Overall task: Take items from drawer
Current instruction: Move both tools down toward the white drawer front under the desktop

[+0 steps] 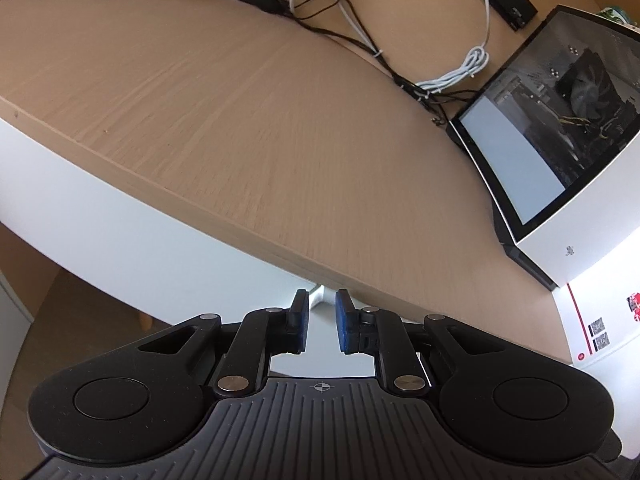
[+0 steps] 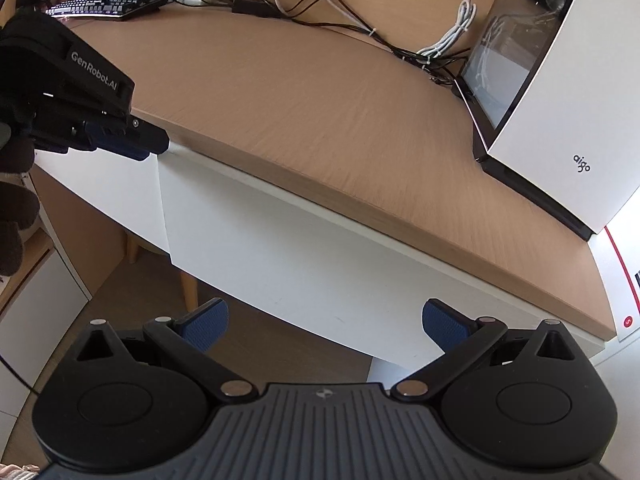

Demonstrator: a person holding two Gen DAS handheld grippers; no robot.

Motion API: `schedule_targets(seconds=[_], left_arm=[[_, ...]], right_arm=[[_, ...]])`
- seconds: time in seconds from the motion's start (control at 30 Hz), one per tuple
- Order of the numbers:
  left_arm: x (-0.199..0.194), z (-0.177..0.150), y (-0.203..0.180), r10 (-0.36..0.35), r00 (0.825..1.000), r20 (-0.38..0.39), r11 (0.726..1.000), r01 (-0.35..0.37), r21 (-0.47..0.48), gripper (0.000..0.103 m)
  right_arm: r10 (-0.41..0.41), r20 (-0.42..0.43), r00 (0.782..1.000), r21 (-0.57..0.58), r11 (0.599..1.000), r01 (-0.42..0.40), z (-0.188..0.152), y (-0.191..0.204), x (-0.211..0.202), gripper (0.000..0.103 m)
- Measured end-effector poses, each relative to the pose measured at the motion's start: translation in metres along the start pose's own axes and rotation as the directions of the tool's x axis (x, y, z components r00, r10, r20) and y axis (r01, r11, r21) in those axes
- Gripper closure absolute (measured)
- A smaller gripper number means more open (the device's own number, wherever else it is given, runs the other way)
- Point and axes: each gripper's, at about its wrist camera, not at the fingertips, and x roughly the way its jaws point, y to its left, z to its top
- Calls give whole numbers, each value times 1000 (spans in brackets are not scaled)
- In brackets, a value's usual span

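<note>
My left gripper (image 1: 322, 322) sits at the front edge of the bench (image 1: 248, 120), its jaws drawn nearly together with only a narrow slot between the blue pads (image 1: 343, 326). A small white piece shows in that slot right under the bench edge; I judge it to be the lip or seam of the drawer front, but I cannot tell whether the pads actually bear on it. In the right wrist view that same gripper reaches in from the left and meets the top corner of the white drawer front (image 2: 280, 248), where a vertical seam parts it from the neighbouring panel.

My right gripper (image 2: 325, 326) hangs below and in front of the drawer with its jaws released, wide apart and holding nothing.

The step in hand, as I read it, is getting the drawer open. To do it well I should get the left pads firmly on the front's top lip before pulling, then draw straight out toward me, level, not twisting, so the front doesn't bind. The right should stay clear of the front's path and be ready to reach in.

The drawer is closed, so its contents are hidden; I cannot say what items are inside. On the bench sit a white computer case (image 2: 560, 92), a tangle of cables (image 1: 360, 36) and a keyboard (image 2: 108, 2).
</note>
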Motion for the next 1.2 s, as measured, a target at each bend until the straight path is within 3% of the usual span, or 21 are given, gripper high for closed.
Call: schedule_targets(seconds=[0.33,0.43,0.67,0.7,0.73,0.77,0.83,0.9,0.97,1.07,1.13,1.2], left_arm=[[7,5,-1,-14,1000,-22,1000,14,14,84],[9,5,-4,-25,999,-38,999,26,27,77],[10,5,-6,-51,997,-65,997,54,51,72],[10,4,-7,-61,995,-75,996,65,55,81],[14,2,-6,-147,981,-125,988,152,32,89],[18,-2,-9,-204,965,-165,978,207,1,88],[18,-12,-28,-180,970,-161,977,195,83,88],[16,-15,-34,-187,971,-146,976,201,83,87],[13,-13,-30,-164,979,-120,984,172,57,87],[3,-8,-23,-52,997,-49,996,55,74,87],[-5,-4,-19,33,999,5,998,-34,61,87],[-9,0,-17,73,997,38,996,-74,41,87]], right_arm=[[-2,-19,1000,0,1000,2,-6,1,3,0],[-4,-17,1000,-2,1000,4,-5,0,3,0],[-31,-9,999,11,999,31,-3,-5,3,0],[-36,-11,999,13,999,36,-3,-6,4,0],[-40,-13,999,16,999,40,-3,-6,4,0],[-43,-15,999,19,999,43,-4,-6,4,0],[-51,-16,999,25,998,51,-4,-7,4,0],[-56,-11,998,24,998,57,-3,-10,3,0],[-66,1,998,20,998,66,-3,-14,-1,0],[-75,-1,997,31,997,75,-6,-20,-3,0],[-83,-8,996,40,996,83,-7,-21,-1,0],[-80,-13,997,52,995,81,-6,-21,1,0]])
